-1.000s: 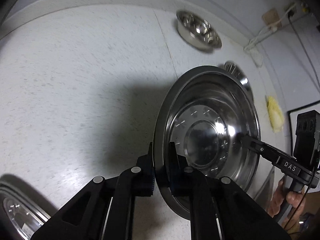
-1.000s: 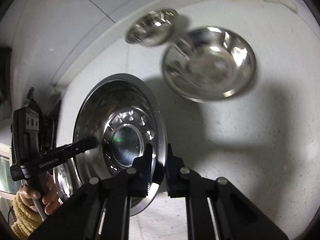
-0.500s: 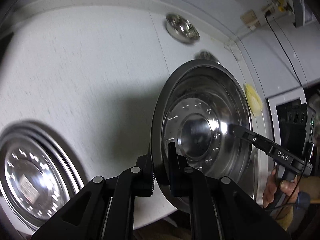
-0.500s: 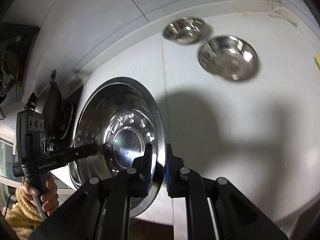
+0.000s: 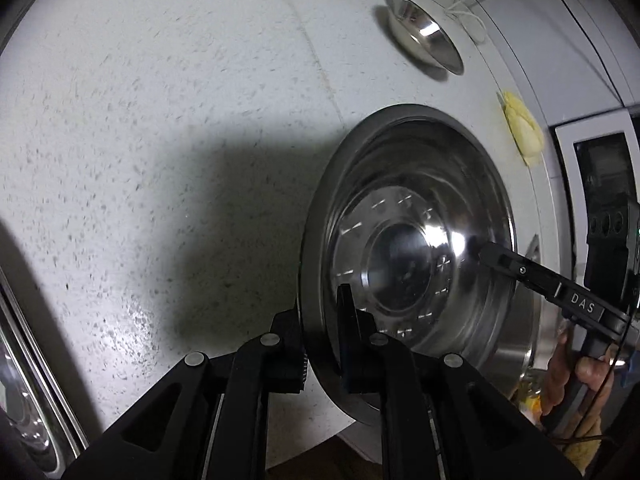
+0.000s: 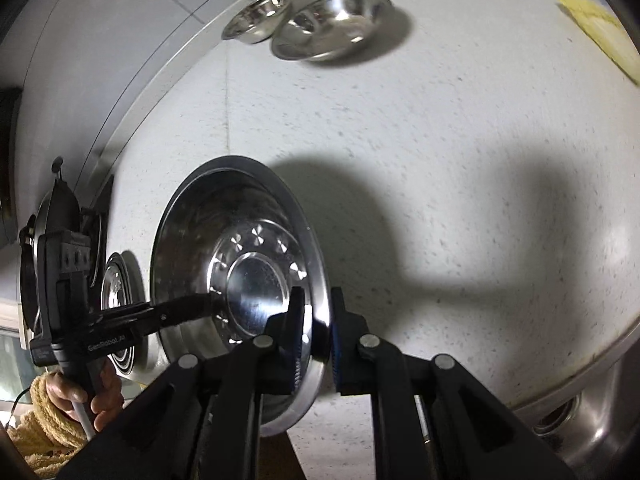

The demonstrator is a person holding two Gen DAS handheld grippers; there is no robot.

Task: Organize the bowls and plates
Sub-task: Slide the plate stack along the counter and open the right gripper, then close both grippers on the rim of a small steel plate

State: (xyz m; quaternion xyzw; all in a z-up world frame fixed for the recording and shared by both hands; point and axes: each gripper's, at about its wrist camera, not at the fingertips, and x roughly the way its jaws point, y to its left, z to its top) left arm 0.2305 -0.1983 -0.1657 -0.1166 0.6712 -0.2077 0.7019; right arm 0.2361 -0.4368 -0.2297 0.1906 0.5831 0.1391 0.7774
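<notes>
A large steel plate [image 5: 404, 264] with a raised rim is held above the white counter by both grippers on opposite rims. My left gripper [image 5: 320, 312] is shut on its near rim. My right gripper [image 6: 314, 320] is shut on the opposite rim of the same plate [image 6: 240, 264]; it shows in the left wrist view as a black finger [image 5: 520, 268] reaching onto the plate. Two small steel bowls [image 6: 332, 32] [image 6: 258, 16] sit side by side at the counter's far edge. Another steel plate [image 5: 24, 392] lies at the left edge.
A yellow cloth [image 5: 522, 128] lies at the counter's right edge by the wall. A sink [image 6: 592, 432] is at the lower right in the right wrist view. A dark pan and stove [image 6: 56, 232] stand at the left. The white speckled counter [image 5: 160, 120] spreads between.
Both grippers carried the plate rightward and closer over the counter. The flat plate at the left slid to the frame edge, and the two bowls now appear nearer.
</notes>
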